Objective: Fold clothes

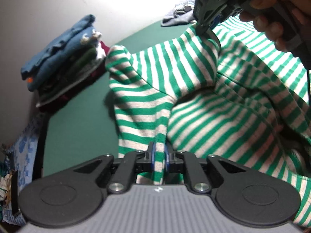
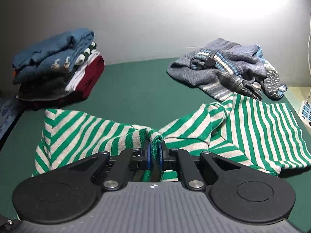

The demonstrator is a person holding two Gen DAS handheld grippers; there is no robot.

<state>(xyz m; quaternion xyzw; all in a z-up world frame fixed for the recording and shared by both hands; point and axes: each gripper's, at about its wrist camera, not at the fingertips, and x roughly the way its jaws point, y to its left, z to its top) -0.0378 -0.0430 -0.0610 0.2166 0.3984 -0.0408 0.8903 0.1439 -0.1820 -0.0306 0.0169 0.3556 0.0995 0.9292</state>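
Stripes, green & pale grey, run all over the knit top (image 2: pixel 258 128), which lies rumpled w/ folds across the green tabletop (image 2: pixel 136 89). Left tool (image 1: pixel 159 156) is clamped on a narrow bunch of its fabric at the near edge; right tool (image 2: pixel 155 153) is clamped on a rolled green hem. Far left sits a folded stack (image 2: pixel 56 68), far right a loose grey-blue sweater (image 2: pixel 229 68).

My left matte-black tongs (image 1: pixel 159 155) have blue pads (image 1: pixel 152 156), silver screws, round discs and a ribbed grey body; my right matte-black tongs (image 2: pixel 155 154) match.
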